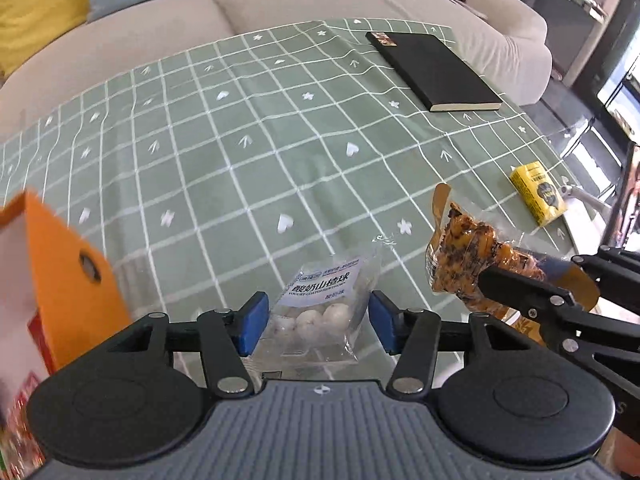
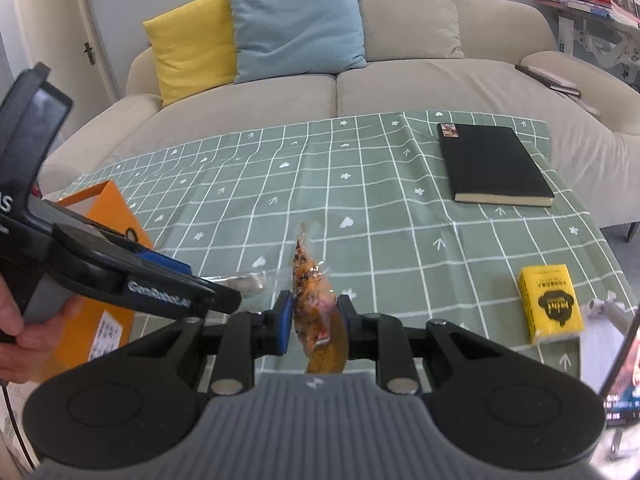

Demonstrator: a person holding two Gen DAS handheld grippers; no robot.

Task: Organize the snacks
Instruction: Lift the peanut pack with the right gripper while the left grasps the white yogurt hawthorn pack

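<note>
left gripper point(image 1: 316, 322) points down at the green checked tablecloth point(image 1: 240, 160), blue pads about half apart, straddling a clear packet of yogurt-coated hawthorn balls point(image 1: 320, 312) that lies flat on the cloth; pads not pressing it. right gripper point(image 2: 314, 326) nearly closed, pinching an orange-brown snack packet point(image 2: 316, 300) edge-on, lifted off the cloth. in the left view that packet point(image 1: 464, 256) hangs just right of the hawthorn packet. orange paper bag point(image 2: 96, 240) stands at the table's left edge, near the left gripper. a hand point(image 2: 24, 332) grips the left tool's handle. black notebook point(image 2: 492, 164) far right, yellow tissue pack point(image 2: 550, 304) near right edge. beige sofa point(image 2: 400, 80) behind with yellow cushion point(image 2: 192, 44) and blue cushion point(image 2: 296, 24).
</note>
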